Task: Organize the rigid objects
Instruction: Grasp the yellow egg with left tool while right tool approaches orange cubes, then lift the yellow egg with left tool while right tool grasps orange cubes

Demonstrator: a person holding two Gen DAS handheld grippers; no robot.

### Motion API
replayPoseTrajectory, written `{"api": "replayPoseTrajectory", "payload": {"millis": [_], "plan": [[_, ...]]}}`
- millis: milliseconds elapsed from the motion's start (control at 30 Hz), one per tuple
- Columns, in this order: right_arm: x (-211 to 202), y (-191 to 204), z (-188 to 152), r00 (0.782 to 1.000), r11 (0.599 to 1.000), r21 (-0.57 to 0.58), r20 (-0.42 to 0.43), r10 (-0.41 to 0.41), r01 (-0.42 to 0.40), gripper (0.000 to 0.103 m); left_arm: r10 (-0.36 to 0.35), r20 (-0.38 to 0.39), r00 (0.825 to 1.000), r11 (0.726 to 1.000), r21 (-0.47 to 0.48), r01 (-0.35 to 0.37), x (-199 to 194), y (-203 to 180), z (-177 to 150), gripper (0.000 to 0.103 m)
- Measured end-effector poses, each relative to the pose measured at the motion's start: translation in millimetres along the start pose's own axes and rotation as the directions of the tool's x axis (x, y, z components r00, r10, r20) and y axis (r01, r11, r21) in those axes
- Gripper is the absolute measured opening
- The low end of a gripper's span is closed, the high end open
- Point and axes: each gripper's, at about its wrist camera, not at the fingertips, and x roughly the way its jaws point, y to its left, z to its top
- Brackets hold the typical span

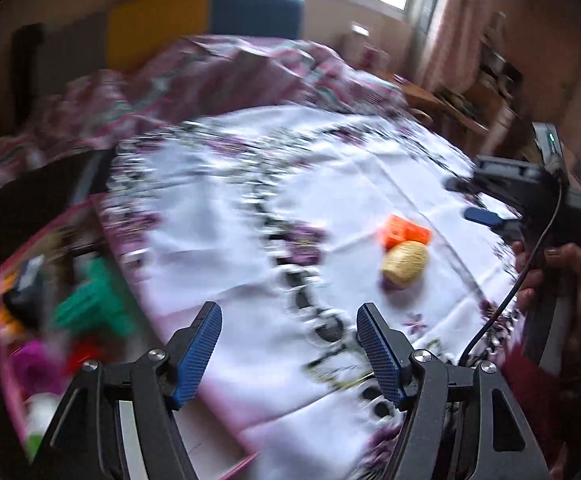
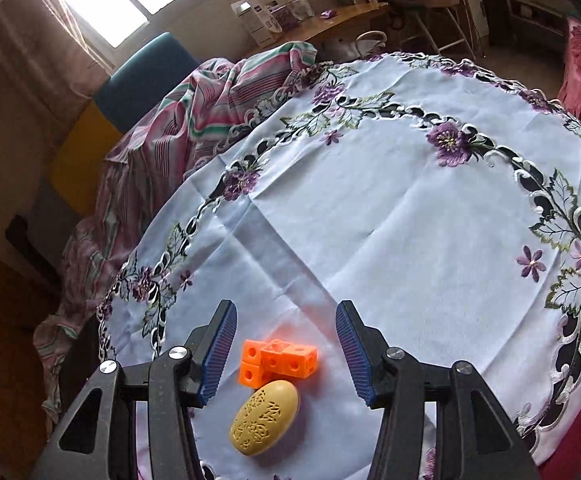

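The right gripper (image 2: pixel 286 350) is hovering, fingers spread and empty, over the orange block cluster (image 2: pixel 277 360). Just beside the cluster, the yellow oval (image 2: pixel 264 418) is crowding it, so closing squarely on orange alone seems wise. The left gripper (image 1: pixel 288 350) is hanging spread and empty too.

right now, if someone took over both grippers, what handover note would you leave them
Left gripper: open, empty, above the embroidered tablecloth, view blurred.
Right gripper: open, nothing gripped; the orange linked cubes sit on the cloth between its fingers, untouched by the pads.
Yellow patterned egg: lying right beside the cubes, on the near side, close to the right gripper.
Pink-rimmed box off the cloth's edge in the left view already holds a green piece and other blurred toys.
Done: apparently most items are boxed.
Left: likely the cubes and egg, the only loose items on the cloth.
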Motion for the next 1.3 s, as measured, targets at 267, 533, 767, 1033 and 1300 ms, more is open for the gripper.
{"api": "replayPoseTrajectory", "payload": {"millis": [267, 533, 767, 1033, 1300], "plan": [[-0.3, -1.3, 0.1, 1.000, 1.000, 0.008, -0.007, 0.027, -0.027, 0.053, -0.120, -0.089, 0.989, 0.980, 0.148, 0.132, 69.6, -59.6, 27.8, 0.070], [-2.9, -14.0, 4.2, 0.999, 0.996, 0.077, 0.005, 0.053, -0.053, 0.053, -0.134, -0.174, 0.976, 0.950, 0.257, 0.176, 120.0, -104.5, 38.4, 0.070], [0.2, -8.8, 3.2, 0.998, 0.997, 0.052, -0.005, 0.057, -0.056, 0.053, -0.073, -0.181, 0.981, 0.961, 0.252, 0.118, 143.9, -108.9, 40.9, 0.043], [14.2, 3.5, -5.1, 0.994, 0.998, -0.017, -0.085, 0.063, -0.064, 0.053, -0.065, -0.167, 0.984, 0.991, 0.109, 0.084, 110.0, -59.7, 18.0, 0.043], [28.6, 25.6, -17.7, 0.988, 0.987, -0.162, -0.154, -0.006, -0.020, 0.053, -0.007, -0.124, 0.992, 0.998, 0.064, 0.015, 83.0, -38.1, -16.4, 0.043]]}}
